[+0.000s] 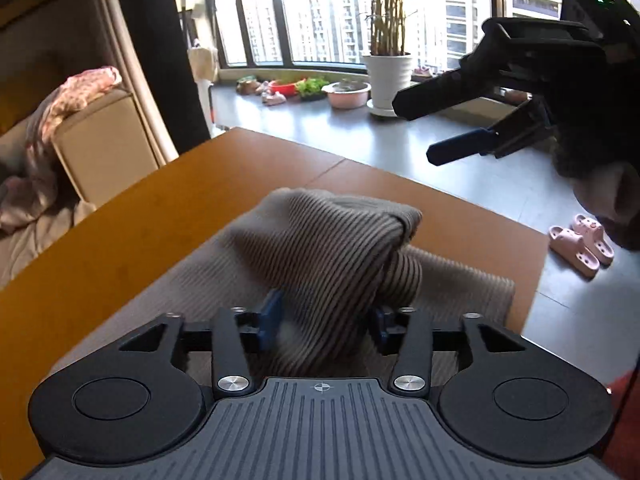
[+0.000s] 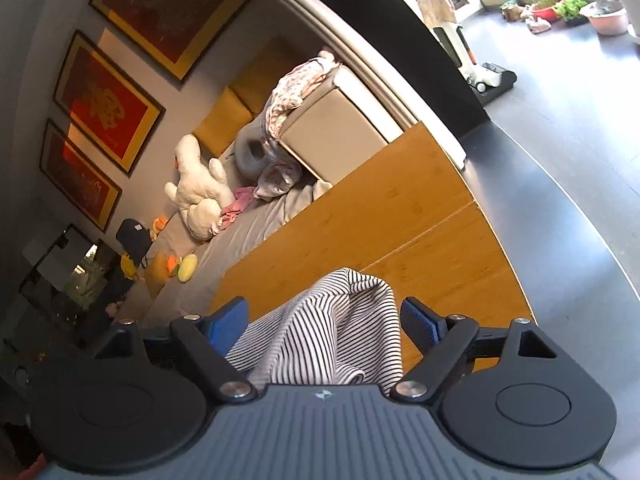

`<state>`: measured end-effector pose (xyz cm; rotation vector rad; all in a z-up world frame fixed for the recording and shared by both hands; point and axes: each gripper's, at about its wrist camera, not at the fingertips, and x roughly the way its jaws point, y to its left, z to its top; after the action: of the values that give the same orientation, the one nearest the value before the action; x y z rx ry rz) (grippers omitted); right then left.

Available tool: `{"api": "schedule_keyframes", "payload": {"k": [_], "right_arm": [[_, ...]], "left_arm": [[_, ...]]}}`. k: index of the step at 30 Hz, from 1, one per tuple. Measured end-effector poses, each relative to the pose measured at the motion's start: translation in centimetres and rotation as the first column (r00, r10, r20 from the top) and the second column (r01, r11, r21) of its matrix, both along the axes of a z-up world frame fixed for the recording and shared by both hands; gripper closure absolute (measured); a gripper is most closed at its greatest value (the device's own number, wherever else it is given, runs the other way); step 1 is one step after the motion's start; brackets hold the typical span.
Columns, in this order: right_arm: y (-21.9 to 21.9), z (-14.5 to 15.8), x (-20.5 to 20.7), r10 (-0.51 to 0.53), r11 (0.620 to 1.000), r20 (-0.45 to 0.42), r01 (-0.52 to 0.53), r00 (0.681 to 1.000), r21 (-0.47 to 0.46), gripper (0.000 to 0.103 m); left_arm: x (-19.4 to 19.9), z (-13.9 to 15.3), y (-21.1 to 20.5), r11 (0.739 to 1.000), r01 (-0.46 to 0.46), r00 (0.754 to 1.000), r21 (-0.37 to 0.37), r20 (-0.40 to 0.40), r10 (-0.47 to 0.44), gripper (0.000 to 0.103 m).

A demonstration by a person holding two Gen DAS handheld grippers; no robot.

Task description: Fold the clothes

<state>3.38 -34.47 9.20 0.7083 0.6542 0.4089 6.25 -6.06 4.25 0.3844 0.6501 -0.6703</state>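
Note:
A striped black-and-white garment lies bunched on the wooden table. My left gripper is open, its blue pads on either side of a raised fold of the cloth, close above the table. My right gripper shows in the left wrist view, raised in the air at the upper right, jaws apart and empty. In the right wrist view my right gripper is open and tilted, and the garment shows between the fingers, lower down on the table.
A beige sofa with blankets and plush toys stands beyond the table's left side. Pink slippers lie on the grey floor right of the table. A potted plant and bowls sit by the window.

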Motion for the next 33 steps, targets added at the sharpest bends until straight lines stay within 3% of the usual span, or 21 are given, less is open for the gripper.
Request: {"api": "schedule_keyframes", "payload": {"k": [2, 5, 7, 10, 13, 15, 19, 22, 24, 31, 33], "right_arm": [[0.1, -0.2, 0.1, 0.012, 1.0, -0.029, -0.012, 1.0, 0.026, 0.018], [1.1, -1.7, 0.8, 0.057, 0.992, -0.126, -0.041, 0.99, 0.121, 0.018], [1.9, -3.0, 1.4, 0.096, 0.98, -0.196, -0.058, 0.976, 0.191, 0.018], [4.3, -4.0, 2.5, 0.13, 0.98, -0.244, -0.087, 0.961, 0.18, 0.019], [6.9, -4.1, 4.3, 0.169, 0.98, -0.238, -0.137, 0.956, 0.143, 0.032], [7.8, -2.2, 4.4, 0.176, 0.984, -0.152, -0.175, 0.973, 0.024, 0.059], [9.6, 1.7, 4.7, 0.219, 0.953, 0.02, -0.21, 0.975, -0.22, 0.061], [10.9, 4.6, 4.9, 0.273, 0.896, 0.138, -0.199, 0.952, -0.397, 0.061], [11.6, 6.3, 5.0, 0.31, 0.852, 0.198, -0.179, 0.93, -0.491, 0.055], [7.8, 3.3, 5.4, 0.189, 0.943, 0.039, -0.171, 0.981, -0.286, 0.046], [6.8, 2.4, 5.5, 0.16, 0.961, -0.012, -0.159, 0.987, -0.226, 0.036]], "left_arm": [[-0.6, 0.7, 1.2, 1.0, -0.004, 1.0, -0.026, 0.01, 0.005, 0.029], [-1.6, 1.5, 2.7, 0.999, -0.022, 0.998, -0.046, 0.05, 0.024, 0.017], [-2.3, 2.0, 3.6, 0.998, -0.044, 0.996, -0.047, 0.074, 0.048, 0.013], [-2.5, 2.0, 5.2, 0.993, -0.101, 0.991, -0.055, 0.081, 0.106, 0.01], [-2.2, 2.0, 7.0, 0.983, -0.165, 0.984, -0.082, 0.054, 0.169, 0.009], [-1.9, 2.0, 8.1, 0.974, -0.202, 0.978, -0.098, 0.031, 0.206, 0.009], [-1.9, 2.2, 9.9, 0.958, -0.264, 0.963, -0.111, 0.022, 0.268, 0.008], [-2.3, 2.1, 11.6, 0.945, -0.307, 0.951, -0.115, 0.006, 0.31, 0.007], [-2.7, 2.0, 12.7, 0.938, -0.329, 0.944, -0.109, -0.004, 0.33, 0.007], [-2.1, 1.8, 16.5, 0.891, -0.427, 0.903, -0.153, -0.126, 0.411, 0.006], [-1.7, 1.9, 17.3, 0.87, -0.459, 0.885, -0.179, -0.178, 0.43, 0.006]]}}
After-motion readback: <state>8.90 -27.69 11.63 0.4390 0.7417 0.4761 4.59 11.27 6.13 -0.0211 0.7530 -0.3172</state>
